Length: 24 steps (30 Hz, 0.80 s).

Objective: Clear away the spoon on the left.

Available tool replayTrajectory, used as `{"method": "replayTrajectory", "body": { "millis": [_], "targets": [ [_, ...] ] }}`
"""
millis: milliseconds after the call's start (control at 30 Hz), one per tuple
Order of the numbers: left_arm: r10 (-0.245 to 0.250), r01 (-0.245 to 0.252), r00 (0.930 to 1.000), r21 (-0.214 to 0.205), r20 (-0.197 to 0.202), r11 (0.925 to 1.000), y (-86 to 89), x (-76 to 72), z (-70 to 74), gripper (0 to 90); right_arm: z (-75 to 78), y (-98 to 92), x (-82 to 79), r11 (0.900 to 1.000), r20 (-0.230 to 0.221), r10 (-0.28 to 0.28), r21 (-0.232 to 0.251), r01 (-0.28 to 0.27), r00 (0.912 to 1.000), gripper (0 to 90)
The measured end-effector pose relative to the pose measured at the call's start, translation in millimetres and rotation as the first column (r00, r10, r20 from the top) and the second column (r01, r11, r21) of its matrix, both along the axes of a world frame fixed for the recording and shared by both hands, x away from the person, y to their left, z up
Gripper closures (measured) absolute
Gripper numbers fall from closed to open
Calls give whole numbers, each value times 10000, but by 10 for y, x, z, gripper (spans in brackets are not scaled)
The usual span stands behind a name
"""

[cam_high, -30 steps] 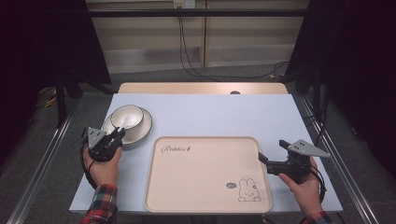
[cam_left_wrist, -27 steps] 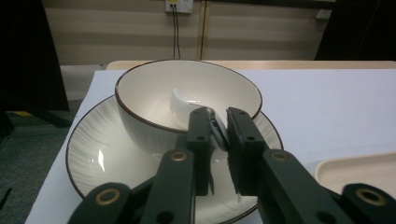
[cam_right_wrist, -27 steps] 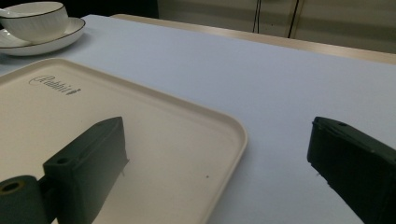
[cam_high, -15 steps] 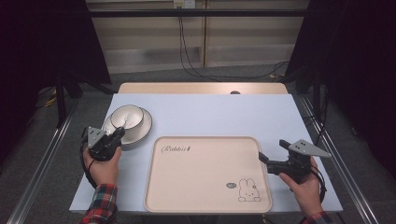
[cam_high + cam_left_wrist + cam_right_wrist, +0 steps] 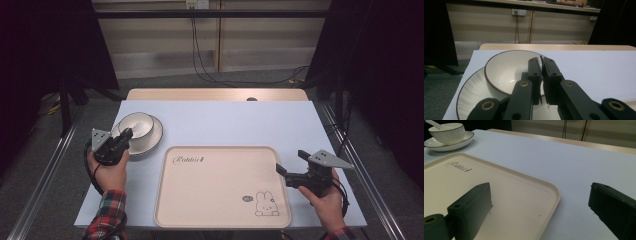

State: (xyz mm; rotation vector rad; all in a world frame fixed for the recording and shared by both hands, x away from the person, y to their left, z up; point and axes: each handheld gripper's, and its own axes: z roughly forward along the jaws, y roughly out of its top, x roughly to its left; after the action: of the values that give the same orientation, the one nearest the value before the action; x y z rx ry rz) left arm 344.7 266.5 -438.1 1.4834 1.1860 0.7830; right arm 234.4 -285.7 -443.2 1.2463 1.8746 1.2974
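Observation:
A white bowl [image 5: 136, 124] with a dark rim stands on a ribbed white plate [image 5: 153, 138] at the table's left. A white spoon [image 5: 432, 123] leans in the bowl, its handle sticking up over the rim. My left gripper [image 5: 127, 134] reaches over the bowl's near rim; in the left gripper view its jaws [image 5: 541, 63] are shut on the white spoon handle [image 5: 539, 60]. My right gripper [image 5: 291, 162] is open, its jaws standing on either side of the right edge of the cream rabbit tray [image 5: 215, 200], with nothing between them.
The tray [image 5: 506, 195] lies flat near the front edge of the pale blue table [image 5: 240, 120]. A wooden strip [image 5: 215, 94] runs along the table's far edge. Metal rails flank the table on both sides.
My left hand has shifted slightly at the bowl's rim. The right hand and the tray have stayed where they were.

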Motion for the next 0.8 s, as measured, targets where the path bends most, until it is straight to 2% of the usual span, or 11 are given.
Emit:
{"method": "replayTrajectory", "body": {
  "millis": [133, 167, 400, 800],
  "targets": [
    [-54, 53, 9999, 72, 89, 10000, -45, 56, 27, 851, 1, -11, 1, 10000, 11, -61, 35, 61, 10000, 44],
    [72, -73, 9999, 73, 93, 9999, -56, 69, 30, 851, 1, -13, 0, 10000, -4, -53, 66, 53, 10000, 43],
    [228, -225, 9992, -103, 319, 9997, -81, 176, 46, 851, -2, -26, -4, 9999, -13, -60, 85, 60, 10000, 43],
    [347, -356, 9982, 174, 485, 9992, -158, 411, 133, 852, -8, -57, 14, 9995, -9, -195, 241, 195, 9998, 44]
  ]
}}
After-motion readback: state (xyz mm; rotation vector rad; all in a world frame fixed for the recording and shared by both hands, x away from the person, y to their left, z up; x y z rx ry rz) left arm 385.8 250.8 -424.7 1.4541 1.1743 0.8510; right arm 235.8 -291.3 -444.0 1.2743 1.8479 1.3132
